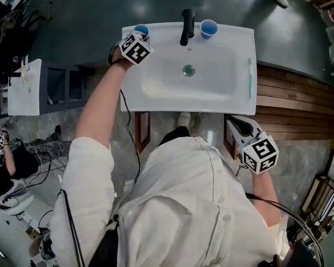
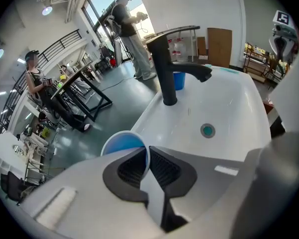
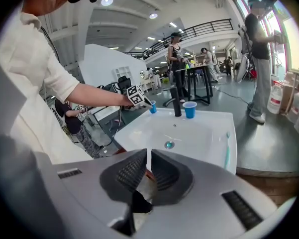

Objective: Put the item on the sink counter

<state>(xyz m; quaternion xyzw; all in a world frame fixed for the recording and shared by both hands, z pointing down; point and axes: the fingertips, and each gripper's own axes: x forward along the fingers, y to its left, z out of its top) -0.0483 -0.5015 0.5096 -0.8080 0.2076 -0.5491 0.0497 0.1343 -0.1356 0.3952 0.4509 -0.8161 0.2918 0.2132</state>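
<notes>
White sink counter, grey floor: half-hidden blue cup at 11 o'clock is rim-clamped by left gripper; right gripper is closed, empty.

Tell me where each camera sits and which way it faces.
Head view: on the person's head, looking steeply down at the sink; shirt, left arm, left gripper, right gripper show.
Left gripper view: on the left gripper, facing along the sink's back edge toward the faucet; its jaws pinch the rim of a blue cup.
Right gripper view: on the right gripper, before the sink, facing its back; closed jaws, shirt, left arm show.
Shared: all three show faucet and drain.
</notes>
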